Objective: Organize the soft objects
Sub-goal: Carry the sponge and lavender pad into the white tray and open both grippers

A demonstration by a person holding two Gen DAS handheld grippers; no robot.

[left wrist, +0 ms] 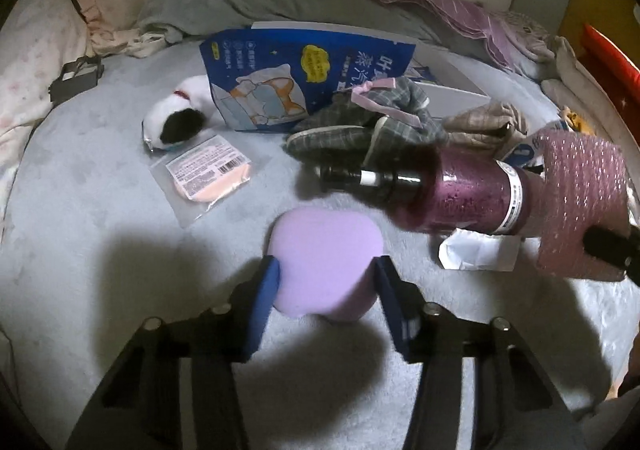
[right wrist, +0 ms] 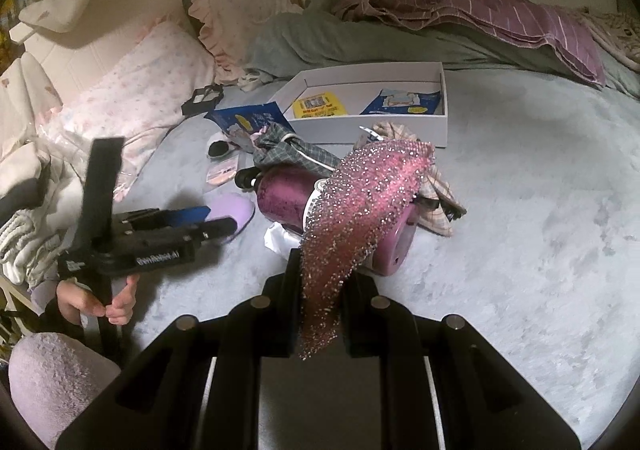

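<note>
A lilac foam sponge (left wrist: 324, 250) sits between the blue pads of my left gripper (left wrist: 326, 274), which press on its two sides just above the pale blue bedspread (left wrist: 100, 210). In the right wrist view, the left gripper (right wrist: 208, 220) holds the same sponge (right wrist: 236, 208) to the left. My right gripper (right wrist: 320, 290) is shut on a pink sparkly cloth (right wrist: 360, 202), which drapes over a purple bottle (right wrist: 284, 190). The cloth (left wrist: 580, 202) and the bottle (left wrist: 460, 194) lie at the right of the left wrist view.
Ahead lie a grey plaid fabric piece (left wrist: 360, 126), a beige checked cloth (left wrist: 484, 122), a blue packet (left wrist: 304, 78), a black-and-white plush (left wrist: 176, 122) and a bagged pink puff (left wrist: 208, 178). An open white box (right wrist: 400, 130) stands behind them. Pillows (right wrist: 152, 90) and blankets (right wrist: 400, 38) line the back.
</note>
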